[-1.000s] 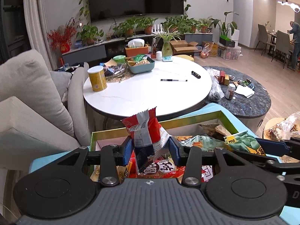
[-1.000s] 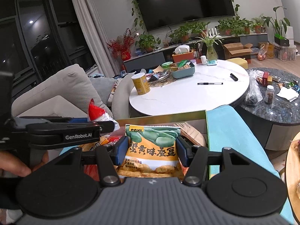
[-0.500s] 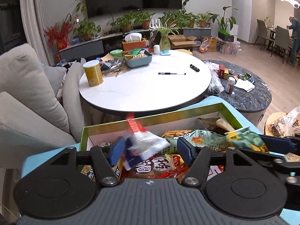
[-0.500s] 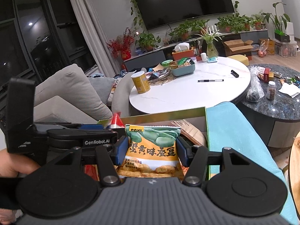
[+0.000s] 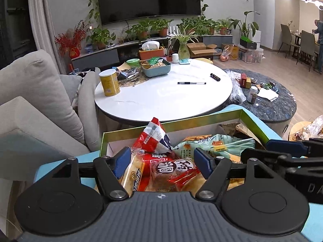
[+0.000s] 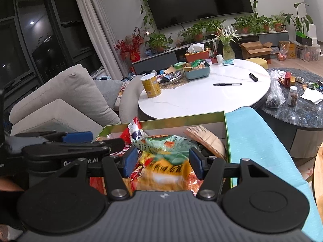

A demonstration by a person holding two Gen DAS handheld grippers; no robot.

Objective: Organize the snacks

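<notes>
Left gripper [image 5: 161, 159] gapes above the gold-rimmed snack box [image 5: 201, 121]; right gripper [image 6: 163, 160] gapes too, yellow packet [image 6: 161, 173] blurred, print unreadable; "GenRobot.AI" partly legible.

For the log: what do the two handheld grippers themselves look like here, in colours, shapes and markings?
Both match: the left gripper and right gripper each have a grey ribbed body, two round black discs, black linkage arms with silver pivot screws, and blue pads on the fingers. In the right wrist view, the left gripper's side bears partly hidden white lettering. No cables show. A bit of the person's bare hand is visible.
</notes>
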